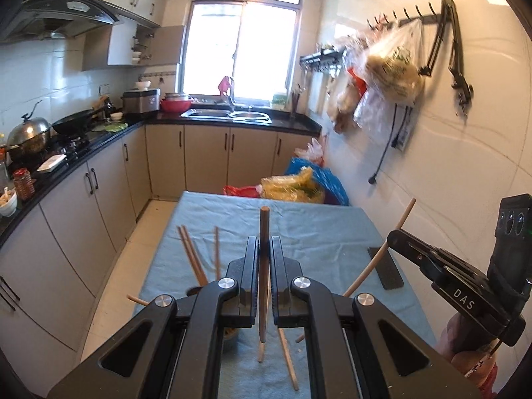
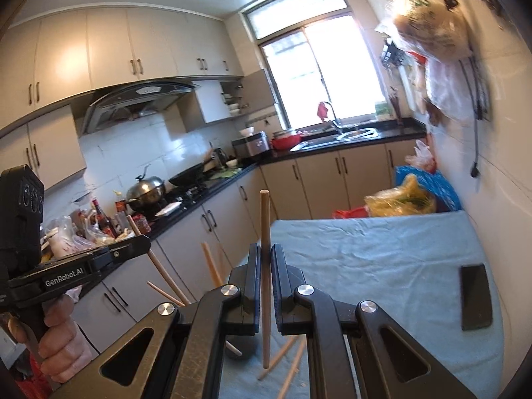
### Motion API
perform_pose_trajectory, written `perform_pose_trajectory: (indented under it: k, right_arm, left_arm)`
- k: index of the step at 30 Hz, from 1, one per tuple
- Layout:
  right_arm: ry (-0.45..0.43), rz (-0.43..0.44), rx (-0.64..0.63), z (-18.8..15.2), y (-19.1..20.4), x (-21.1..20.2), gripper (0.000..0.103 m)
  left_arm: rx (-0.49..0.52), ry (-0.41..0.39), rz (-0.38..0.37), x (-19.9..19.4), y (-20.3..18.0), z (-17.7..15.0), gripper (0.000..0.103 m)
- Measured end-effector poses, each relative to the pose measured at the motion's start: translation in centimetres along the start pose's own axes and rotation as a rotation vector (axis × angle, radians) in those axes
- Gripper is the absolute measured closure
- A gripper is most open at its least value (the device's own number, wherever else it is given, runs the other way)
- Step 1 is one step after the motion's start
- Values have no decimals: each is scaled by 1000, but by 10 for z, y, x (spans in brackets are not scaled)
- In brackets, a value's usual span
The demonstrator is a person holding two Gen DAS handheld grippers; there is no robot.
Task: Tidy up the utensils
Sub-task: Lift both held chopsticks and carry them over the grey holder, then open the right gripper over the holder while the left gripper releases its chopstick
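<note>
My left gripper is shut on a dark wooden chopstick that stands upright between its jaws above the blue-covered table. My right gripper is shut on a lighter wooden chopstick, also upright. In the left wrist view the right gripper shows at the right with its chopstick slanting. In the right wrist view the left gripper shows at the left with its chopstick. Several loose chopsticks stick up from a round holder below the grippers; more lie on the cloth.
A black phone lies flat on the table's right side, near the tiled wall. Plastic bags crowd the table's far end. Kitchen cabinets and a cluttered counter run along the left, across a narrow floor strip.
</note>
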State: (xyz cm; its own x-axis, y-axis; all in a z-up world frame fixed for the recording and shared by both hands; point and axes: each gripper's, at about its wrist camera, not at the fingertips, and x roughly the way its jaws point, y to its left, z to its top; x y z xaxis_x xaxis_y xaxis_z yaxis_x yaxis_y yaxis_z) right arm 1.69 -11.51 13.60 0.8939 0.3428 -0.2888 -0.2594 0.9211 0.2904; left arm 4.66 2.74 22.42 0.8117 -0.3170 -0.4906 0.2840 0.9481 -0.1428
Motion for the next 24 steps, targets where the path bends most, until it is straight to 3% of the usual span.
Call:
perform_pose_trajectory:
  k: [9,24]
  right_arm:
    - [-20,41,-58,26,49,37,96]
    - [115,33,-101,9,73,112,96]
  left_arm:
    - [-25,-56,53,-14,31,19,97]
    - [-93,2,114,23,79,4,96]
